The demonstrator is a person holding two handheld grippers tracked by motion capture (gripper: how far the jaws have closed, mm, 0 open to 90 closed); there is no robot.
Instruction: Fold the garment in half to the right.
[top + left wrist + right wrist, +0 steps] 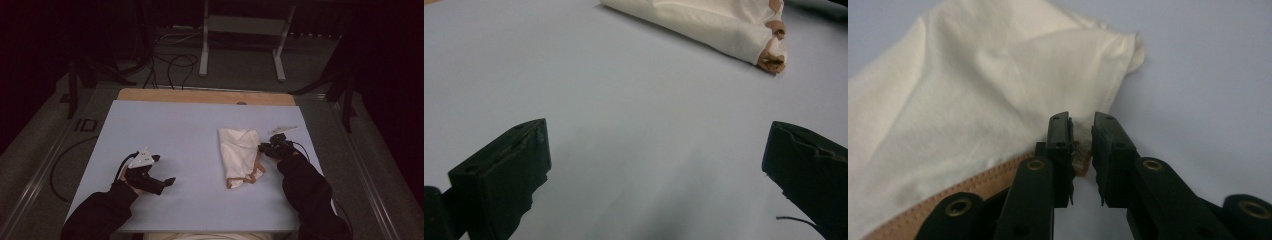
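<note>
A cream cloth (pixel 239 150) with a tan trim lies folded and rumpled on the pale blue table top (pixel 165 130), right of centre. My right gripper (pixel 262 147) sits at the cloth's right edge. In the right gripper view its jaws (pixel 1082 125) stand a narrow gap apart, with the tan-trimmed edge of the cloth (pixel 973 100) at their tips and no pad pressing on it. My left gripper (pixel 164 170) hovers low over bare table at the front left, open wide with nothing between its jaws (pixel 656 160). The cloth (pixel 704 25) lies well beyond it.
A wooden strip (pixel 205 96) runs along the table's far edge. Behind it, on the dark floor, stand a metal frame (pixel 240 45) and loose cables (pixel 170 65). Both sleeves come in from the bottom edge.
</note>
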